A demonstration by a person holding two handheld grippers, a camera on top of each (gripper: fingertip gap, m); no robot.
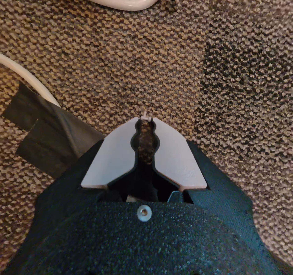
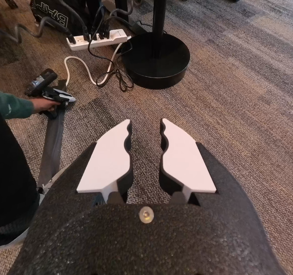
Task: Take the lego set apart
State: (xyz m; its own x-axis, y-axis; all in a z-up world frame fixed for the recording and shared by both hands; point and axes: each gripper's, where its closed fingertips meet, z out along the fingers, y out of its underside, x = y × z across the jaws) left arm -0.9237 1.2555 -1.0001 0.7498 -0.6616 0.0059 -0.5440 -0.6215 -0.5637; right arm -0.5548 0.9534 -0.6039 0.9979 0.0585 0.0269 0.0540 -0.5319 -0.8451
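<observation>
In the left wrist view my left gripper (image 1: 145,119) is held low over the brown carpet. Its white fingers are shut on a tiny grey lego piece (image 1: 144,116) pinched at the very tips. In the right wrist view my right gripper (image 2: 145,122) is open and empty above the carpet. The left gripper (image 2: 69,99) also shows there at the far left, held by a hand in a green sleeve. No other lego parts show in either view.
A white cable (image 1: 111,0) and black tape (image 1: 47,137) lie on the carpet near the left gripper. Ahead of the right gripper are a round black stand base (image 2: 156,65), a white power strip (image 2: 98,40) with tangled cords, and a black bag (image 2: 55,13).
</observation>
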